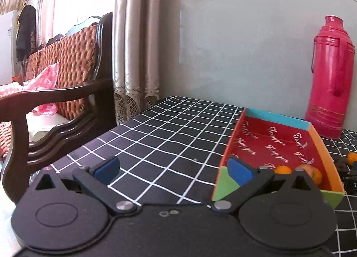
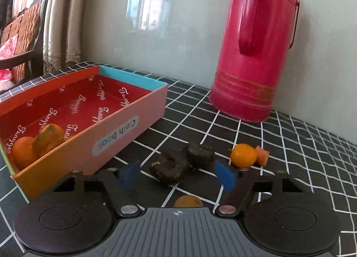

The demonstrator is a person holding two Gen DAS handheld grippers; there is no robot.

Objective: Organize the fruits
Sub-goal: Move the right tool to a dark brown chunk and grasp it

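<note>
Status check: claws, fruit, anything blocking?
Left claw open, empty, at box corner. Right claw open around dark fruit, not gripping. Orange fruit loose on cloth. Thermos behind, clear.

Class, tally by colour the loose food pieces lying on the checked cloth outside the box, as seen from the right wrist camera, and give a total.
Orange: 3
Dark brown: 2
Total: 5

My right gripper [image 2: 177, 173] stands open around a dark fruit [image 2: 169, 167]. A small orange fruit [image 2: 243, 155] lies beside; the box [image 2: 125, 121] holds others.
</note>
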